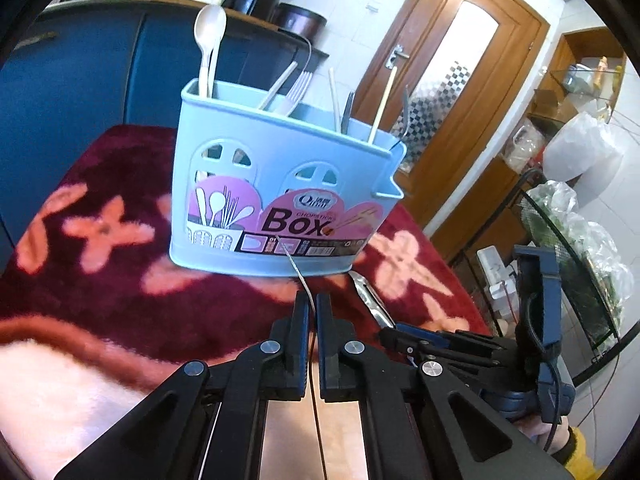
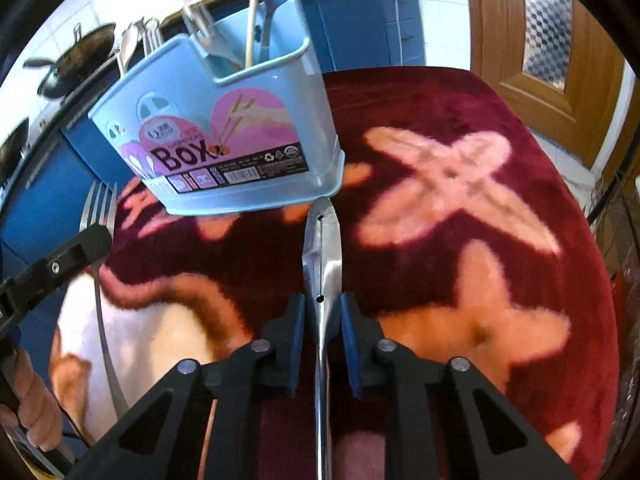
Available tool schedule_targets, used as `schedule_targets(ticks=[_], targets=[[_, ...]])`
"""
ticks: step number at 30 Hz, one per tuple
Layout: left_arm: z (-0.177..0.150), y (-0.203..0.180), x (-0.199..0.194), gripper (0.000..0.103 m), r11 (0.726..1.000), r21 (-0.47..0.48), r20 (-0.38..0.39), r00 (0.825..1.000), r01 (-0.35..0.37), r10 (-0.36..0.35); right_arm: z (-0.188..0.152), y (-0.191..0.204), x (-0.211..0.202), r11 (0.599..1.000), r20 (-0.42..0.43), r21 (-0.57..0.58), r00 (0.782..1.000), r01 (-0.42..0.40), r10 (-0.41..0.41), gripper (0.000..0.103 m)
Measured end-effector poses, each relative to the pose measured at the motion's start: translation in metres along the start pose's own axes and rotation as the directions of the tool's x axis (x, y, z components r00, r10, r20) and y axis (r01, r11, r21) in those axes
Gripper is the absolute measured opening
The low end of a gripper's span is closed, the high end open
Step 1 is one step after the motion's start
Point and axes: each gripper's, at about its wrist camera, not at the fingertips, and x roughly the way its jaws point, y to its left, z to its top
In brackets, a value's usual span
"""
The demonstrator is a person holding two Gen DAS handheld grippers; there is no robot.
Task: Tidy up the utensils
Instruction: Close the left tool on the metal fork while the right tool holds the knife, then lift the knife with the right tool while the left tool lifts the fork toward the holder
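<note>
While the left gripper (image 1: pixel 313 308) is clamped on a fork (image 2: pixel 98 216) held edge-on, the right gripper (image 2: pixel 322 312) grips a metal spoon (image 2: pixel 322 248); both utensils point toward the blue utensil box (image 1: pixel 280 184) on the red blanket (image 2: pixel 460 240).

A pale blue utensil box (image 1: pixel 280 196) stands upright, holding spoons and chopsticks (handles down); a fork (image 2: pixel 98 216) and steel spoon (image 2: pixel 323 248) are just before it.

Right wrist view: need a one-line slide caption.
Right gripper grips a steel utensil before the blue chopsticks box on a red floral blanket; left gripper holds a fork.
</note>
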Motion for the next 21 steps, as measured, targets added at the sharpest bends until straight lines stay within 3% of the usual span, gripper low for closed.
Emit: schedule_targets(ticks=[9,21], targets=[[0.004,-0.003,-0.023,0.002,1.000,0.012,0.056,0.998,0.005,-0.006,-0.014,0.012,-0.036,0.997,0.146,-0.005,0.986,-0.083,0.083,0.020],[0.012,-0.009,-0.052,0.002,0.999,0.039,0.128,0.992,0.006,-0.011,-0.016,0.035,-0.091,0.990,0.339,-0.054,0.930,-0.131,0.142,0.020]])
